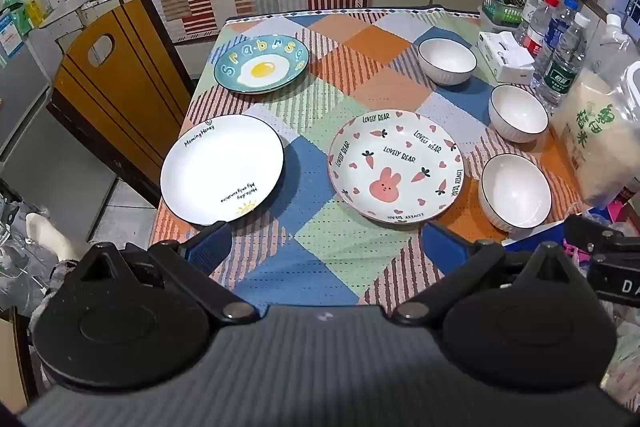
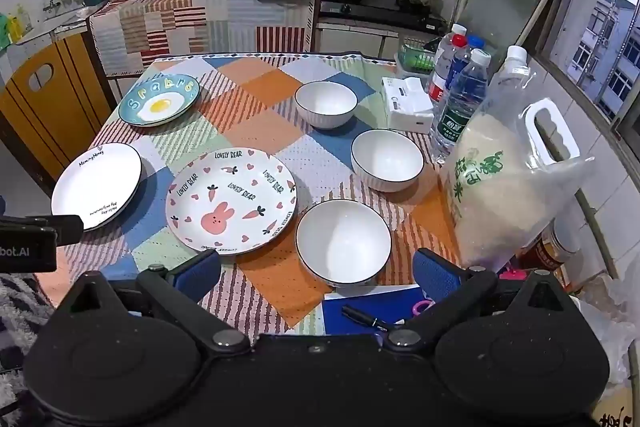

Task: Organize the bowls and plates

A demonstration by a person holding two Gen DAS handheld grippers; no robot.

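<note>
Plates and bowls lie spread apart on the patchwork-clothed counter (image 1: pixel 360 59) before you, nothing stacked. At centre frame in both views sits the rabbit plate (image 1: pixel 396 165) (image 2: pixel 231 201), printed "LOVELY BEAR" several times among carrots and hearts. Left of it is the white plate (image 1: pixel 222 169) (image 2: pixel 97 185), lettered "Morning Honey" at its far rim, with smaller script and a little sun at the near rim; that script is too small to read surely. Toward the upper left lies the teal egg plate (image 1: pixel 261 67) (image 2: pixel 159 103), ringed with puffy pastel letters that cannot be made out as a word.

Three plain white bowls run down the right side: the far bowl (image 1: pixel 447 61) (image 2: pixel 326 103), the middle bowl (image 1: pixel 518 113) (image 2: pixel 387 159) and the near bowl (image 1: pixel 515 191) (image 2: pixel 343 242), each standing apart from the others. Beside them at right stand water bottles (image 2: pixel 460 99) and a rice bag (image 2: pixel 504 195) with green Chinese characters.

Your left tool (image 1: pixel 327 249) hangs over the counter's near edge, jaws spread wide, gripping nothing. Your right tool (image 2: pixel 318 275) is likewise wide open and empty, its blue fingers (image 2: pixel 436 273) flanking the near bowl's front edge in the picture; whether they touch it cannot be told. A housing at left edge of the right view reads "bot.AI".
</note>
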